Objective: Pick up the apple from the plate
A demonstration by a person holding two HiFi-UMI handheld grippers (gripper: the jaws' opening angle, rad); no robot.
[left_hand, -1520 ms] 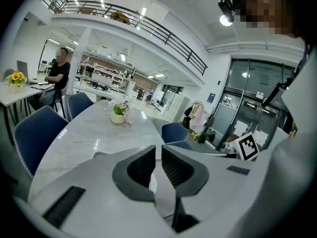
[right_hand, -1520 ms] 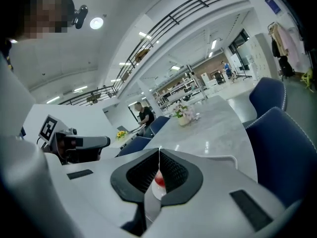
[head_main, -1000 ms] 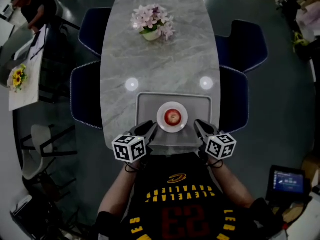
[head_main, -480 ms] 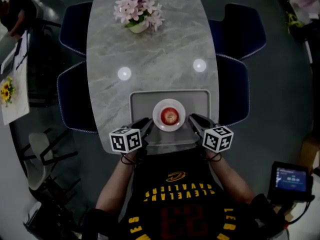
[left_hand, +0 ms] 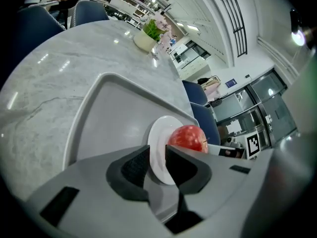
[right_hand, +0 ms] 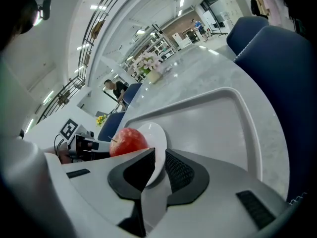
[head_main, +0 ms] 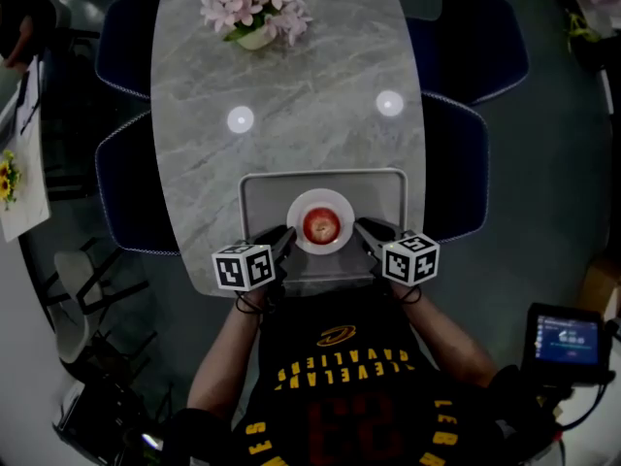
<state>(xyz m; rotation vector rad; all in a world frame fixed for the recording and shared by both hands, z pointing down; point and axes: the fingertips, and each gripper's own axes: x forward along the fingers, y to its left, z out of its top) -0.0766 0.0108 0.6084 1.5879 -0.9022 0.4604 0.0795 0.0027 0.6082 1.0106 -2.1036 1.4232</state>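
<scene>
A red apple (head_main: 321, 225) sits on a small white plate (head_main: 321, 202) in the near half of a grey tray (head_main: 262, 192). My left gripper (head_main: 284, 240) lies at the plate's left rim and my right gripper (head_main: 365, 232) at its right rim, both pointing inward. In the left gripper view the gripper (left_hand: 157, 155) is shut, its pads a sliver apart with nothing between them; the apple (left_hand: 188, 138) and the plate (left_hand: 158, 133) lie just beyond. The right gripper (right_hand: 160, 157) is likewise shut and empty, with the apple (right_hand: 128, 140) on the plate (right_hand: 157, 133) just ahead.
The tray rests at the near end of a grey marble table (head_main: 291, 95). A pot of pink flowers (head_main: 254, 8) stands at the far end. Blue chairs (head_main: 126, 192) (head_main: 461, 173) flank the table. A small screen (head_main: 568, 338) is at the lower right.
The head view has tilted, so the table sits higher in the frame. Both grippers have drawn in closer to the plate's rims. The apple has not moved.
</scene>
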